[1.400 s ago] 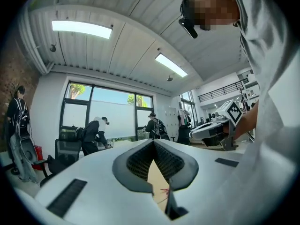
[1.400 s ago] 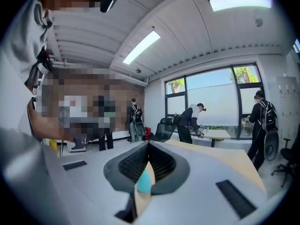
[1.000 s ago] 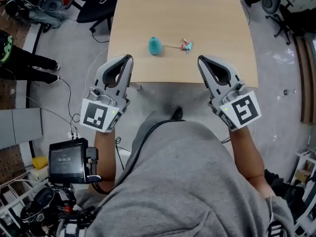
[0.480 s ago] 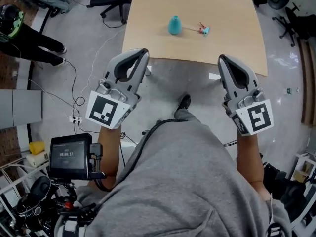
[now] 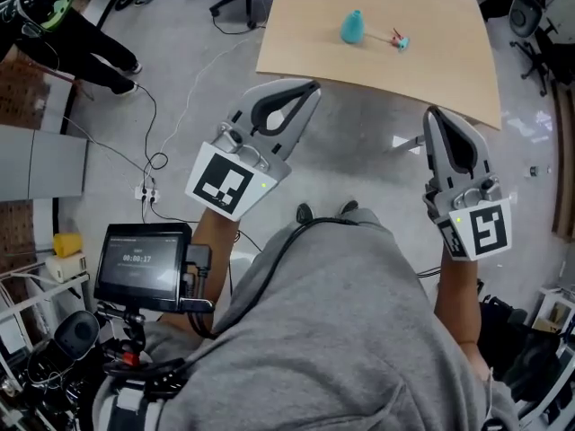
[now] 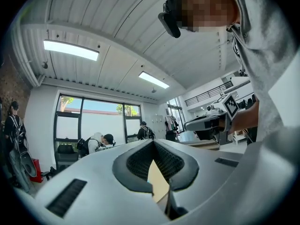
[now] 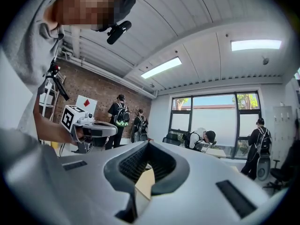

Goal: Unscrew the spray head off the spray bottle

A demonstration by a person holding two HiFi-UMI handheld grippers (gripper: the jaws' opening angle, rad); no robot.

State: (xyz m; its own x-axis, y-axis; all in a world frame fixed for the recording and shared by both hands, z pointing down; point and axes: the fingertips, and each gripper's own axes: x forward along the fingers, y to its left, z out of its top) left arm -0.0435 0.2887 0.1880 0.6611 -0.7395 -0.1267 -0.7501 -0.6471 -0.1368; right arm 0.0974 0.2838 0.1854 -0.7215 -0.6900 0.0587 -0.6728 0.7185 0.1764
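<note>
Head view: the left gripper [image 5: 308, 88], jaws clenched on nothing, is held above the floor, short of the wooden table [image 5: 431, 70] that fills the frame from 12 to 2 o'clock. On the tabletop, at 1 o'clock from that gripper, sits the teal spray bottle [image 5: 352, 27], with the small pink-and-blue spray head [image 5: 399, 40] lying just beside it at its 3 o'clock. The right gripper [image 5: 437, 115], likewise clenched and empty, hangs at 5 o'clock from the bottle, well apart from it.
</note>
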